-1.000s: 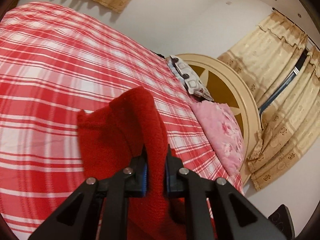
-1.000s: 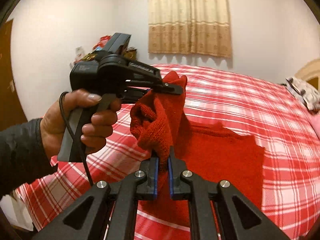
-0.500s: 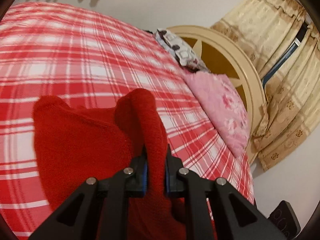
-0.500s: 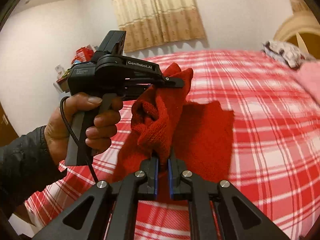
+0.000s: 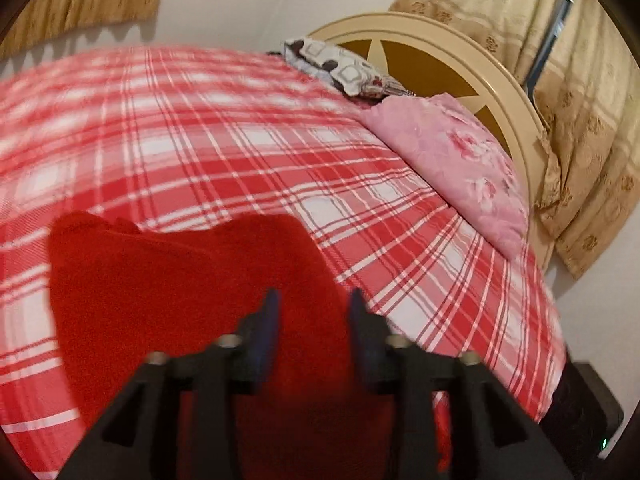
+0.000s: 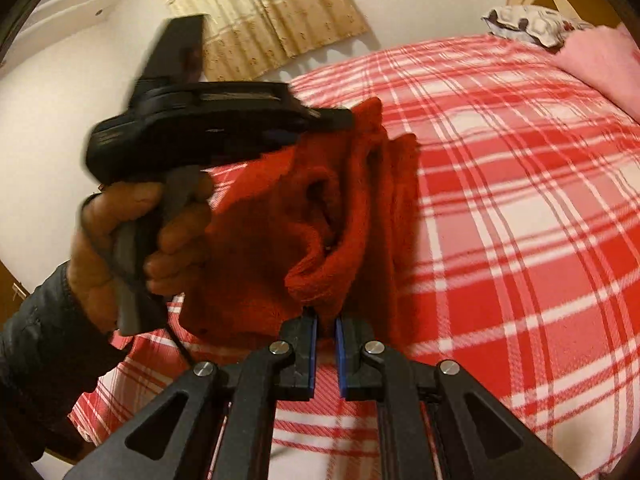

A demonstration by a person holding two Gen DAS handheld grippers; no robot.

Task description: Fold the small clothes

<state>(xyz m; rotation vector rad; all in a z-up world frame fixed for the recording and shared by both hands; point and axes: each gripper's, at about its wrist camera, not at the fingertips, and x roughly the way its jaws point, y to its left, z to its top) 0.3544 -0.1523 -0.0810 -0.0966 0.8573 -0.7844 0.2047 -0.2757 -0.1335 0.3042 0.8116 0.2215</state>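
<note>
A red knitted garment (image 5: pixel 168 292) lies bunched on the red-and-white checked bed (image 5: pixel 240 148). In the left wrist view my left gripper (image 5: pixel 314 300) stands open just above the cloth, jaws apart with red cloth showing between and below them. In the right wrist view the garment (image 6: pixel 320 220) hangs in folds, and my right gripper (image 6: pixel 326 320) is shut on its lower edge. The left gripper (image 6: pixel 336 120) shows there too, held by a hand at the garment's upper edge; the view is blurred.
A pink floral pillow (image 5: pixel 460 160) and a patterned pillow (image 5: pixel 344 68) lie at the bed's head by the cream round headboard (image 5: pixel 460 60). Beige curtains (image 5: pixel 580 120) hang to the right. A dark object (image 5: pixel 588 412) sits by the bed's right edge.
My left gripper has opened and let go of the red garment, which has dropped lower onto the bed. The right gripper keeps its hold, with both grippers moved down toward the bed.
</note>
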